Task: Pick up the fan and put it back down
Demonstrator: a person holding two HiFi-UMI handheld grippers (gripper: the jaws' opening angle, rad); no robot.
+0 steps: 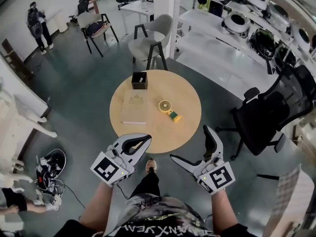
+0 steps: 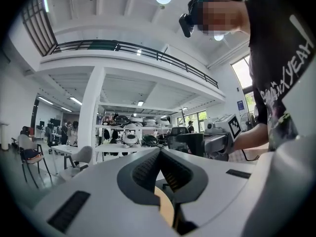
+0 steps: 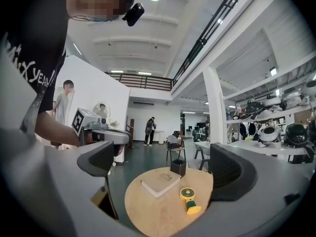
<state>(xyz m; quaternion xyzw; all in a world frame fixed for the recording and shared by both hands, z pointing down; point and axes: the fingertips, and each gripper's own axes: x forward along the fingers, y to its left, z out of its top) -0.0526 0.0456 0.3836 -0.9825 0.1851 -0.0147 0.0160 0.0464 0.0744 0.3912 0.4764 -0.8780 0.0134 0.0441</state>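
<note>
A small yellow fan with a green handle lies on its side on the round wooden table, right of centre. Both grippers hang off the table's near edge, above the floor. My left gripper is shut with nothing held; in the left gripper view its fingertips meet. My right gripper is open and empty. In the right gripper view the fan lies well ahead between the spread jaws of the right gripper, far from either finger.
A pale book lies left of the fan and a black box stands at the table's far edge. A black office chair is at the right, grey chairs beyond the table, shelves of helmets far right, gear on the floor left.
</note>
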